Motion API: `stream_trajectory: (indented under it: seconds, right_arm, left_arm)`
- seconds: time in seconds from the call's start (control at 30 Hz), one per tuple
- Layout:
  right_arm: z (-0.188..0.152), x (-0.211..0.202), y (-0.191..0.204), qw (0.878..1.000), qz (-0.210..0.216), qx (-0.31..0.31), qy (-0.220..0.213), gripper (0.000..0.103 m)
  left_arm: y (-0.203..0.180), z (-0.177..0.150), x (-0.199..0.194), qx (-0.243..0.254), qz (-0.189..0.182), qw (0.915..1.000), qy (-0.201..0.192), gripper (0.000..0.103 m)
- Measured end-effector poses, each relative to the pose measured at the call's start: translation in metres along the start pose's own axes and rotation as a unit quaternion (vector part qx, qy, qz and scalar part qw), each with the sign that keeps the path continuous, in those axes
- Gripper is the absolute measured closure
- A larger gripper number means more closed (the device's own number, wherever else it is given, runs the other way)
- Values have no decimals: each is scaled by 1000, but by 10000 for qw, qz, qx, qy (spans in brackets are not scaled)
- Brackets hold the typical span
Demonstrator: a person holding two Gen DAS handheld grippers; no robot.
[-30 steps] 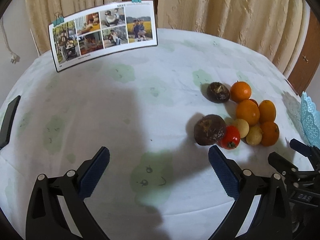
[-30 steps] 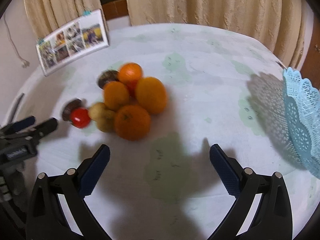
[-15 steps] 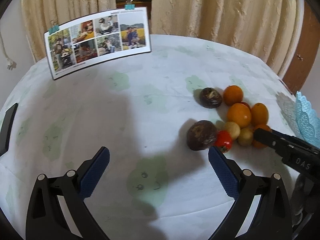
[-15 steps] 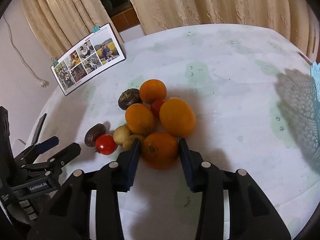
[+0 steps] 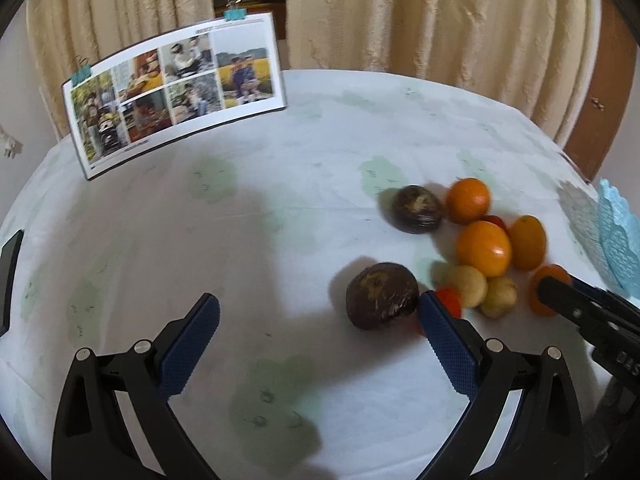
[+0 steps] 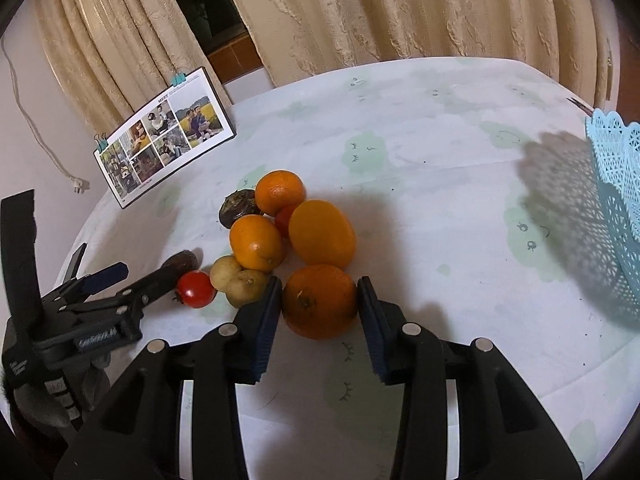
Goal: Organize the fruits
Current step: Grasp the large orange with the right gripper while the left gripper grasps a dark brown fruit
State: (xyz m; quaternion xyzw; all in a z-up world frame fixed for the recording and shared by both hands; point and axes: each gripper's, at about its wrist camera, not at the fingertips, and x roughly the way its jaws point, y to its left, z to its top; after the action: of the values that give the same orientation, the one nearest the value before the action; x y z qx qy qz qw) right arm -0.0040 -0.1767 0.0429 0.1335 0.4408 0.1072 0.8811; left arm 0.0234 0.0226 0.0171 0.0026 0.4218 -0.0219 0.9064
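My left gripper wide, now nearer the dark fruit at lower centre | my right gripper has narrowed onto the front orange, centre frame; lift due | basket right edge.

Round table in pale cloud-print cloth, bore clustered oranges, brown fruits, tomato, photo card, blue basket.

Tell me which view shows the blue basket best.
Right wrist. The blue basket shows its scalloped rim and lattice wall at the right edge, standing clear of the right tool, which brackets an orange. The left wrist view catches only a sliver of it, cropped at the frame edge.
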Motion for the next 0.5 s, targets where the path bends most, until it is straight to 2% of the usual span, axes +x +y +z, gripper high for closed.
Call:
stream_trajectory:
  seconds: [0.1,0.17,0.3,0.4,0.47,0.5]
  right_arm:
    - [0,0,1,10000,-25,-48,-20,63]
    - [0,0,4,9999,-45,-113,-14,63]
    - [-1,1,6,9998,-99,-189,-5,63]
    - [-1,2,6,9998,-97,-178,13,63]
    - [-1,4,8,9997,-96,-207,56,63]
    - [-2,3,8,9997,-100,-216,49,63]
  left_arm:
    - [8,0,5,-58,175,9998,67,5]
    - [10,0,10,-97,152,9997,140,5]
    - [-1,4,14,179,145,9996,141,7]
    - [-5,10,17,202,78,9997,93,19]
    - [-5,13,20,163,-99,9997,163,38]
    - [-6,14,22,163,-192,9995,205,44]
